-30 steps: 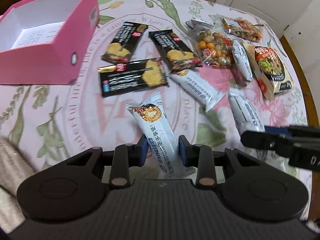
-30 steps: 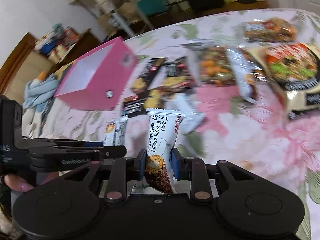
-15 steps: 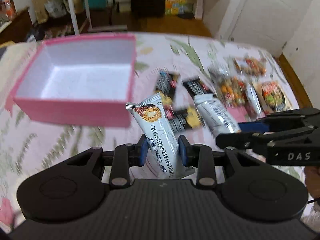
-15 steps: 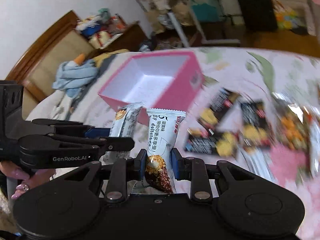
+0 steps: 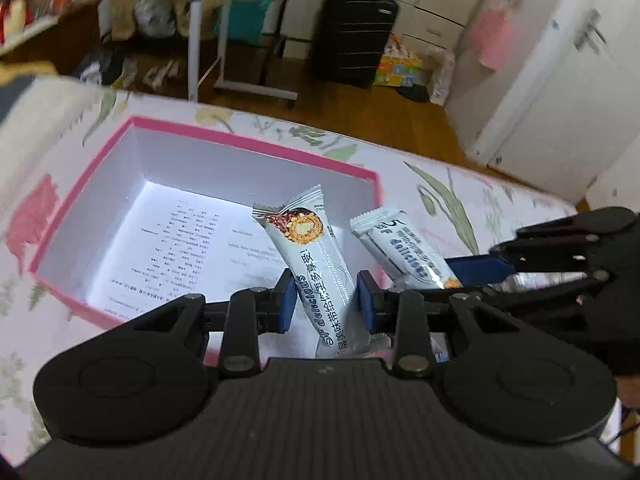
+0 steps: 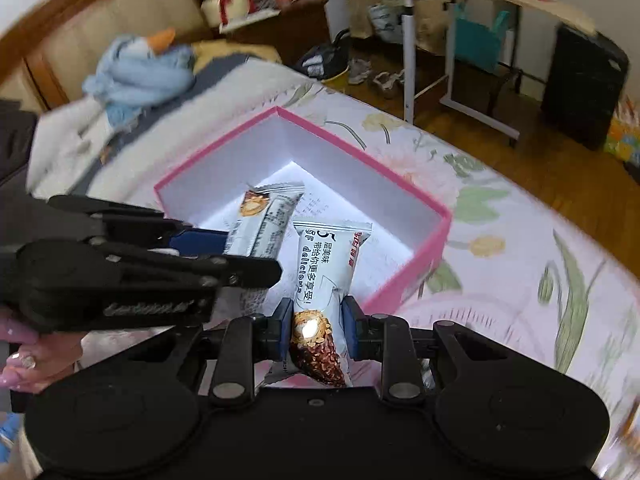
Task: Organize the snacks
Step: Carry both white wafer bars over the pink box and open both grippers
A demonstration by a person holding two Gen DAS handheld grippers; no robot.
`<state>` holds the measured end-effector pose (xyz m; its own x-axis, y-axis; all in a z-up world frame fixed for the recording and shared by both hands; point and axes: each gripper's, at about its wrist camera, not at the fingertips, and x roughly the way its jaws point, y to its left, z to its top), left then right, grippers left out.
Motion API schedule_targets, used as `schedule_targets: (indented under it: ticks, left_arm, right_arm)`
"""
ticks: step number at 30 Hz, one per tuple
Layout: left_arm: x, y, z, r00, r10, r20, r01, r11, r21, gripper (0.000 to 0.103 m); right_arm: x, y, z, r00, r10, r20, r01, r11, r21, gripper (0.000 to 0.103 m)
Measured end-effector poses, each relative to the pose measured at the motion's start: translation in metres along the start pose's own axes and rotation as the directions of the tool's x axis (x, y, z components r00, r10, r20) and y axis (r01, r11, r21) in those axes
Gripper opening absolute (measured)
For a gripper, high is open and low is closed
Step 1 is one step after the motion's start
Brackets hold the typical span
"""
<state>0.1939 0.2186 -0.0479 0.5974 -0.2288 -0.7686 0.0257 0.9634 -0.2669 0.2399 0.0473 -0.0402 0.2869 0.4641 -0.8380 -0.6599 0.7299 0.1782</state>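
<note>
A pink box (image 5: 256, 148) with a white inside stands open on the flowered tablecloth; it also shows in the right wrist view (image 6: 404, 184). My left gripper (image 5: 326, 300) is shut on a white snack bar (image 5: 316, 264) and holds it over the box's near right part. My right gripper (image 6: 314, 326) is shut on a second white snack bar (image 6: 326, 268), held over the box's near corner. In the left wrist view the right gripper (image 5: 472, 270) and its bar (image 5: 400, 246) sit just right of mine. In the right wrist view the left gripper (image 6: 224, 246) and its bar (image 6: 266, 216) sit at left.
A printed sheet (image 5: 188, 248) lines the box floor. The flowered tablecloth (image 6: 520, 264) spreads to the right of the box. Beyond the table edge are a black suitcase (image 5: 352, 36), a white rolling stand (image 6: 452, 60) and a wooden floor.
Both grippers have carried their bars left from the snack pile to over the pink box. The box now fills the middle of both views; the other snacks have left view.
</note>
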Motion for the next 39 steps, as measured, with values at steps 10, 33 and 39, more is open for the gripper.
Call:
schedule_targets:
  ticks: [10, 33, 39]
  left_arm:
    - [0.089, 0.062, 0.022, 0.985, -0.101, -0.140, 0.068, 0.973, -0.220, 0.031]
    - [0.088, 0.040, 0.021, 0.995, -0.076, -0.072, 0.063, 0.984, -0.167, 0.049]
    - [0.028, 0.014, 0.015, 0.994, -0.092, -0.057, 0.090, 0.995, -0.035, 0.051]
  right_arm:
    - [0.081, -0.009, 0.034, 0.993, -0.083, -0.087, 0.071, 0.989, -0.133, 0.030]
    - [0.033, 0.001, 0.015, 0.981, -0.192, 0.030, 0.193, 0.942, -0.273, 0.047]
    - [-0.024, 0.006, -0.012, 0.992, -0.124, 0.020, 0.125, 0.946, -0.299, 0.074]
